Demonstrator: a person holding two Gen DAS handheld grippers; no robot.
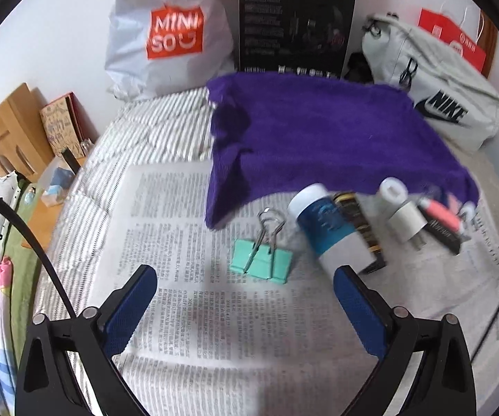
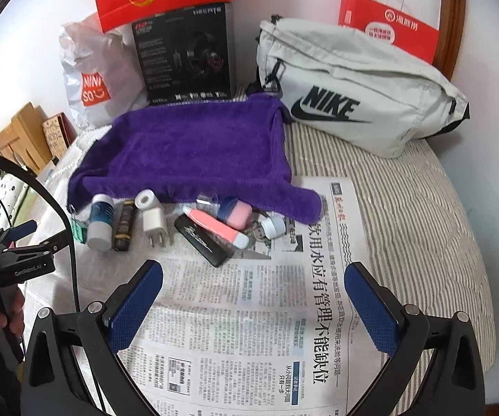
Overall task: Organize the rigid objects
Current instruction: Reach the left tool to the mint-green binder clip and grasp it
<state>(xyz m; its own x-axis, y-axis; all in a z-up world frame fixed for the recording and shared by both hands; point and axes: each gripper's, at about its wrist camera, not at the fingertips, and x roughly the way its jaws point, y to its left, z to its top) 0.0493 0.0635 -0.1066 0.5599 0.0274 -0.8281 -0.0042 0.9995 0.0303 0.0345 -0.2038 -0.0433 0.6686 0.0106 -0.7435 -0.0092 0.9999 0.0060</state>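
A row of small objects lies on newspaper (image 2: 235, 312) in front of a purple towel (image 2: 194, 149). In the left wrist view my open, empty left gripper (image 1: 244, 275) is just short of a mint binder clip (image 1: 261, 258), with a blue-and-white bottle (image 1: 322, 228), a black-and-gold box (image 1: 360, 225) and a white charger (image 1: 405, 222) to its right. In the right wrist view my open, empty right gripper (image 2: 252, 274) is apart from the row: bottle (image 2: 100, 222), charger (image 2: 154, 223), black flat stick (image 2: 202, 241), pink tube (image 2: 216, 227), pink-and-blue case (image 2: 235, 213), small white cap (image 2: 273, 227).
A grey Nike bag (image 2: 353, 93), a black headset box (image 2: 187, 55), a white Miniso bag (image 2: 93, 79) and red paper bags (image 2: 388, 27) stand against the wall behind the towel. The striped bedcover (image 2: 405, 225) extends right. A wooden rack (image 1: 3, 135) is at left.
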